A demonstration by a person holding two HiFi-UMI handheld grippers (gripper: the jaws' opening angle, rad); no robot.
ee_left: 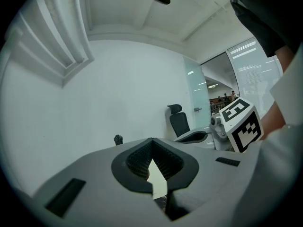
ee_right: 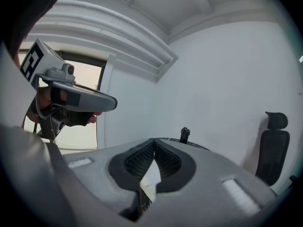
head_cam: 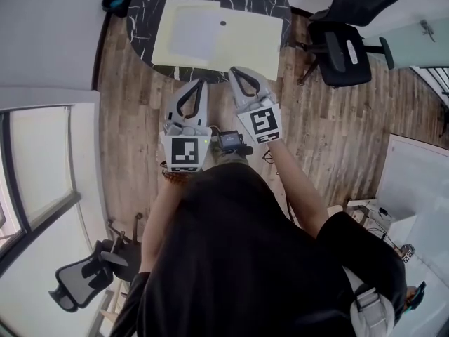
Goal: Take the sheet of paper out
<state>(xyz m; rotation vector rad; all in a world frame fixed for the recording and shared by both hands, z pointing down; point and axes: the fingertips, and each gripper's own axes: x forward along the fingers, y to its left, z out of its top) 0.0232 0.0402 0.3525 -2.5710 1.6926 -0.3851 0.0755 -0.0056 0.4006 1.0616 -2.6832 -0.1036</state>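
A white sheet of paper [head_cam: 193, 34] lies on a pale yellow folder [head_cam: 249, 44] on a round black marble table [head_cam: 144, 20]. A small dark dot [head_cam: 223, 24] shows on the folder beside the sheet. My left gripper [head_cam: 202, 83] hovers just short of the table's near edge, jaws shut and holding nothing. My right gripper [head_cam: 235, 71] is beside it with its tip over the folder's near edge, also shut and holding nothing. In the left gripper view [ee_left: 151, 140] and the right gripper view [ee_right: 154, 140], the ribbed pads meet at the tip, with pale paper glimpsed through the gap behind them.
A black office chair [head_cam: 344, 44] stands right of the table, another [head_cam: 81, 279] at lower left. A small dark object [head_cam: 114, 0] sits by the table's far left edge. A white-topped surface [head_cam: 421, 181] is at right and a window [head_cam: 42, 160] at left. The floor is wood plank.
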